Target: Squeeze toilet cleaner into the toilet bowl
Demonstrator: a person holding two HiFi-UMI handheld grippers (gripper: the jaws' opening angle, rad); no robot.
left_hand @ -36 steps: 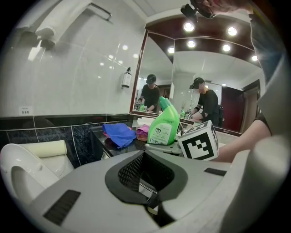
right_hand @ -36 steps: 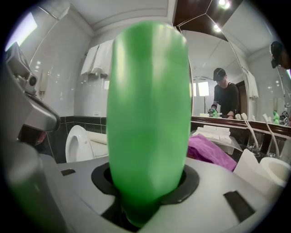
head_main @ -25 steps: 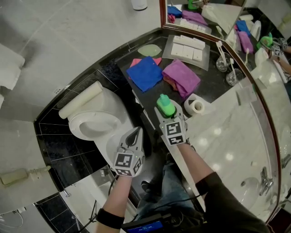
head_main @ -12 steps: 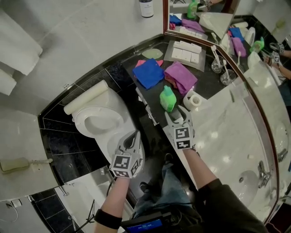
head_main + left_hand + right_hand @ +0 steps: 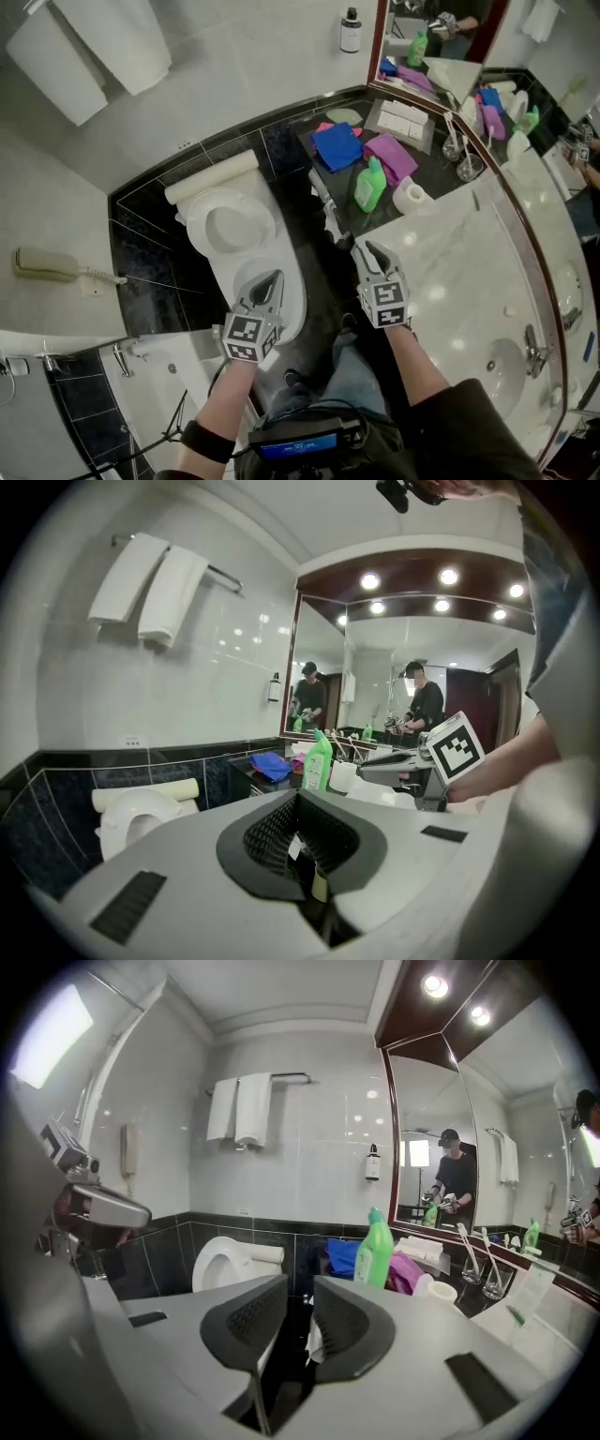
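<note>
Head view: logged pale marble vanity counter [image 5: 469, 281] along the right side, with a sink [image 5: 511, 375] sunk into it near the bottom edge. Noted a white toilet [image 5: 192, 217] against the dark-tiled wall, bowl uncovered, left of the counter. Recorded a black ledge [image 5: 441, 169] between toilet and mirror [image 5: 441, 37], and two white towels [image 5: 89, 47] hung on the wall at upper left. Spotted a blue cloth [image 5: 337, 145] and a purple cloth [image 5: 396, 155] lying on the ledge, side by side. Found the green toilet cleaner bottle [image 5: 369, 185] upright on the same ledge, just in front of the purple cloth and next to a toilet paper roll [image 5: 412, 196]; not held by either gripper. Placed the left gripper [image 5: 271, 278] over the front rim of the toilet, the right gripper [image 5: 371, 251] at the near edge of the marble counter, well short of the bottle.

Left gripper view: found jaws pressed fully together, nothing between them; saw toilet low at left and bottle [image 5: 319, 759] beyond.

Right gripper view: found jaws just drawn closer, a narrow gap left, nothing between the pads; saw bottle [image 5: 379, 1249] standing past them, untouched.
</note>
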